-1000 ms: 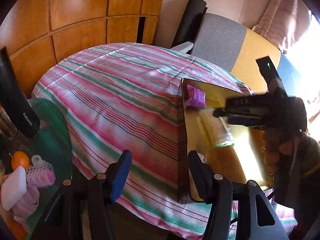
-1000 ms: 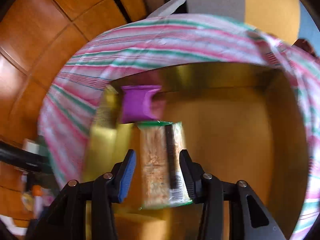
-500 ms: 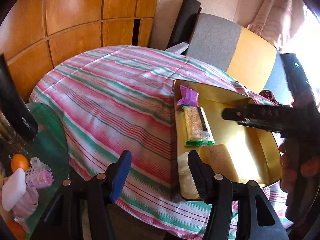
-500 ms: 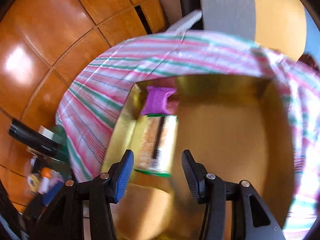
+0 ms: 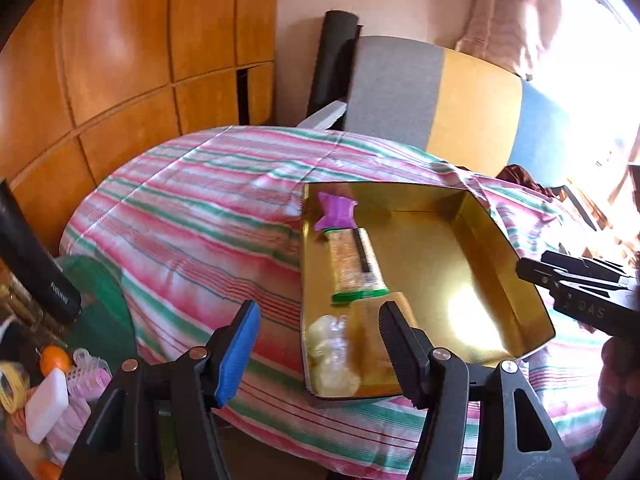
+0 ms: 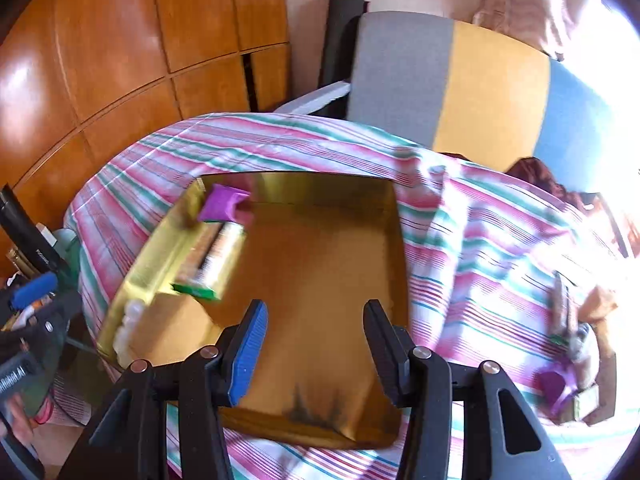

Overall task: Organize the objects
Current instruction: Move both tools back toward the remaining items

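A gold tray (image 5: 500, 240) (image 6: 320, 360) lies on the striped tablecloth. Along its left side lie a purple packet (image 5: 336, 214) (image 6: 222, 202), a green-edged snack bar (image 5: 354, 266) (image 6: 208, 260), a clear bag of white pieces (image 5: 330, 356) and a tan item (image 5: 368, 332). My left gripper (image 5: 318, 348) is open and empty over the tray's near left corner. My right gripper (image 6: 316, 344) is open and empty above the tray's near edge; in the left wrist view it shows at the right (image 5: 576, 284).
Loose snacks, one purple, lie on the cloth at the right (image 6: 568, 380). A side table at the left holds oranges (image 5: 54, 358), a white block (image 5: 46, 404), pink rollers and a black cylinder (image 5: 36, 268). A grey, yellow and blue chair back (image 5: 440, 96) stands behind the table.
My right gripper has let go of the snack bar in the tray and drawn back and to the right, open. The left gripper has risen slightly and stays open.
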Demonstrator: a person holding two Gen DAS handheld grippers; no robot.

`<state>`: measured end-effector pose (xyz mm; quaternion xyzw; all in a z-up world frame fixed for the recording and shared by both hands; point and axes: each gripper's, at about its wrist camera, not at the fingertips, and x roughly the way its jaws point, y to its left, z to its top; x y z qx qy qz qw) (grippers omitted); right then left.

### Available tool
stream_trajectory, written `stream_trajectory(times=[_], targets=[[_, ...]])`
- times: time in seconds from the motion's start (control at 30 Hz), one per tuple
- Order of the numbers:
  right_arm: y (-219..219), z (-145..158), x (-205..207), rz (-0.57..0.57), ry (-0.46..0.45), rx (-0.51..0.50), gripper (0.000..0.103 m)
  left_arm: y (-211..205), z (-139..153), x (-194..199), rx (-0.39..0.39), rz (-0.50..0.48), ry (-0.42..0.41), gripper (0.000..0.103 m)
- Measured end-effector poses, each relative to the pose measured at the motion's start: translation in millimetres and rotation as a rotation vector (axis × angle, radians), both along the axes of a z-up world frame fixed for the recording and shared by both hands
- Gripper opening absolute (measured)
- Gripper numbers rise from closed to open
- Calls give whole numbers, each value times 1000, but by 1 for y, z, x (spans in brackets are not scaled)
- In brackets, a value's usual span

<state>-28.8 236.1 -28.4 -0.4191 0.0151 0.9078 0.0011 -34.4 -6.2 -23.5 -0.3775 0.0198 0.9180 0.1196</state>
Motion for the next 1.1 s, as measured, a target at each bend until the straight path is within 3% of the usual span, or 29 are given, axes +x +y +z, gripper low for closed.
stream_trajectory(times=[0.2, 0.3, 0.4, 0.5, 0.53, 0.6, 0.7, 0.83, 1.0, 1.1], targets=[[62, 6, 30, -97, 22, 46, 51, 28, 8, 5, -17, -71, 13, 63], [106, 10, 47, -188, 42, 78, 59, 45, 11, 9, -26, -118, 15, 63], [160, 10, 65, -331, 61, 104, 60, 67, 13, 15, -34, -176, 19, 63], [217, 7, 92, -546, 121, 121, 60, 93, 15, 22, -47, -253, 23, 63], [236, 4, 102, -636, 138, 107, 60, 102, 16, 25, -50, -280, 22, 63], [277, -1, 121, -801, 142, -31, 60, 122, 15, 30, -56, -338, 13, 63], [314, -5, 144, -945, 171, -177, 60, 154, 13, 40, -71, -420, 12, 63], [334, -15, 161, -1015, 160, -314, 60, 197, 10, 48, -83, -520, -8, 63], [336, -18, 167, -1027, 168, -367, 60, 244, 4, 53, -85, -604, -36, 60], [335, -19, 168, -1010, 166, -391, 60, 269, -3, 47, -92, -636, -71, 52]])
